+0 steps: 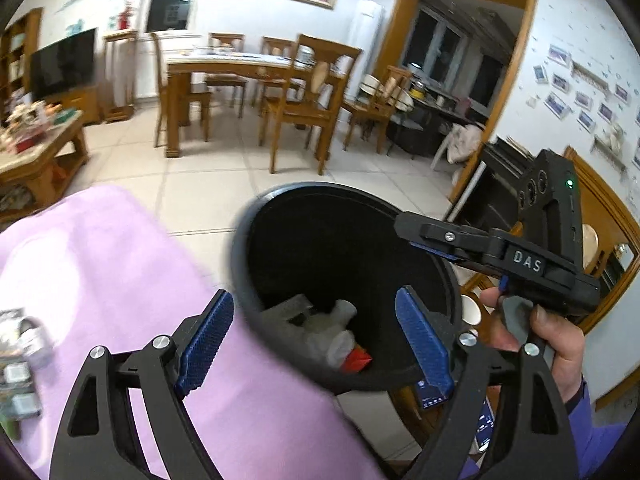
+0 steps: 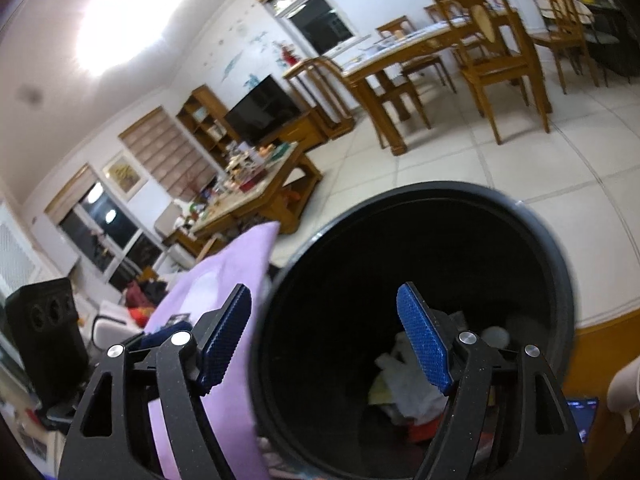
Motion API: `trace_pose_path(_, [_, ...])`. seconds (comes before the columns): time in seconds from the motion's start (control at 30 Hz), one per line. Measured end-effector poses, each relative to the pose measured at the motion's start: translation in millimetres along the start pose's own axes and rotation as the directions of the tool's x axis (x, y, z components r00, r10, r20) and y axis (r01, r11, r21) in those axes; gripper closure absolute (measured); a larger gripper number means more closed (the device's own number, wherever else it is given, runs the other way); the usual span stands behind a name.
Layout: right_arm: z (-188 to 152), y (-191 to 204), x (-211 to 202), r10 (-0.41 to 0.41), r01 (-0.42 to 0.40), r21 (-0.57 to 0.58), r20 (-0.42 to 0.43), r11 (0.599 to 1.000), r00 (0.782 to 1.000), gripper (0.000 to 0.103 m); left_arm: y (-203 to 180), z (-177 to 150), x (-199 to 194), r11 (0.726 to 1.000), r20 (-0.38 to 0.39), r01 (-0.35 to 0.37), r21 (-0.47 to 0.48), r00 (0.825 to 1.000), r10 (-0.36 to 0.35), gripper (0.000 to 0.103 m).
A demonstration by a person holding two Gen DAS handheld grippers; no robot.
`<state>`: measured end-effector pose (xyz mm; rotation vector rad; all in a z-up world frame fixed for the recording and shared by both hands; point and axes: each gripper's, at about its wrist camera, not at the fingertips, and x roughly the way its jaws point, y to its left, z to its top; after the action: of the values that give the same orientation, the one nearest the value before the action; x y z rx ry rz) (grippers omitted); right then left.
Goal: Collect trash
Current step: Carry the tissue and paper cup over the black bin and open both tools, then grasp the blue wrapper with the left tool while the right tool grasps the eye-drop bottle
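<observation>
Holding crumpled white trash (image 1: 328, 332), black bin (image 1: 280, 200) stands open-topped.

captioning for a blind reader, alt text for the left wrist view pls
Open left tongs hover over a black bin holding white wrappers and a red scrap. The right tongs reach over its rim, beside a pink cloth.

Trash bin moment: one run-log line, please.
left gripper: open, empty | right gripper: open, empty | black bin: holds white wrappers, red scrap | beside purple cloth
</observation>
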<state>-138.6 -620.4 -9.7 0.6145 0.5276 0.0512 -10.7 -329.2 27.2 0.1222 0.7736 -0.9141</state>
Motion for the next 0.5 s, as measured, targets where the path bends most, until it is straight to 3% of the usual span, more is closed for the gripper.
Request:
trace_pose_path(0.17, [-9,65,34,0.036,-0.040,-0.081,-0.052,0.996,0.998,0.028,64,-19,-50,0.991,0.045,-0.092,-0.102,0.994,0.097,0.020])
trace_pose_path(0.3, [-17,124,73,0.066,-0.082,-0.145,-0.113,0.986,0.991,0.028,119,-38,-89,0.964,0.065,-0.184,-0.190,0.978,0.199,0.020])
trace_pose_path(0.43, [-32,180,111,0.085,-0.123,-0.211,-0.183,0.970,0.980,0.028,177,-52,-120,0.919,0.054,-0.276,-0.283,0.951,0.303,0.021])
trace_pose_path(0.5, [-39,204,130,0.085,-0.138,-0.242,-0.220,0.960,0.972,0.028,210,-61,-125,0.883,-0.003,-0.356,-0.305,0.928,0.373,0.024])
